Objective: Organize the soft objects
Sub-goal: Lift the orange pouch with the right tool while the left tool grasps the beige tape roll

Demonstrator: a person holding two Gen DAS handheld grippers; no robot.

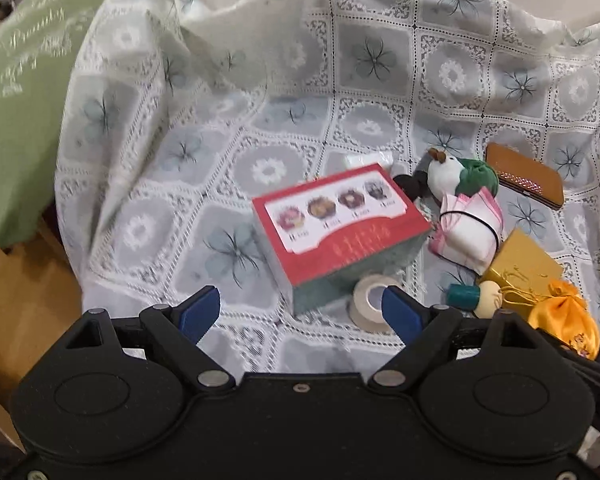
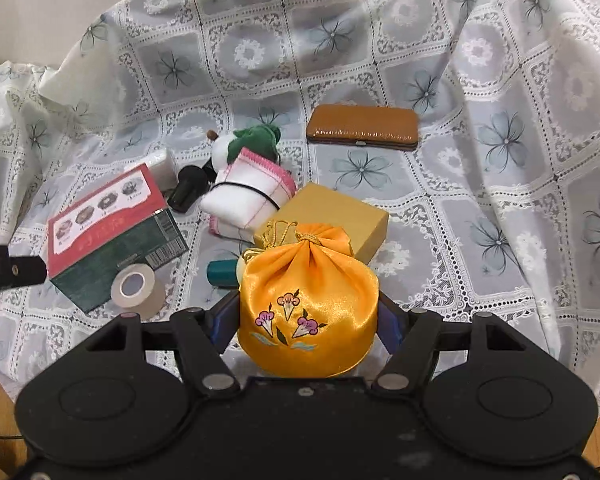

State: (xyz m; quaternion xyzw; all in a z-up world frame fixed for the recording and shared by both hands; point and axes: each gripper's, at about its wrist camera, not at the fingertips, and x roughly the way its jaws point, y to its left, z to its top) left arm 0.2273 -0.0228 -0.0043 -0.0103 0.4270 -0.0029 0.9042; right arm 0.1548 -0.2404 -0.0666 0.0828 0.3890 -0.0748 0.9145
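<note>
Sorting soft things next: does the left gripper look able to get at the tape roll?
Probably yes: the left gripper is open and empty, the tape roll lies just ahead by its right finger, uncovered.

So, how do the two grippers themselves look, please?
Both look alike. The left gripper and the right gripper each have a matte black plastic body with two round housings, black linkage arms with silver pins, and blue finger pads. No cables, markings or sleeves are visible.
</note>
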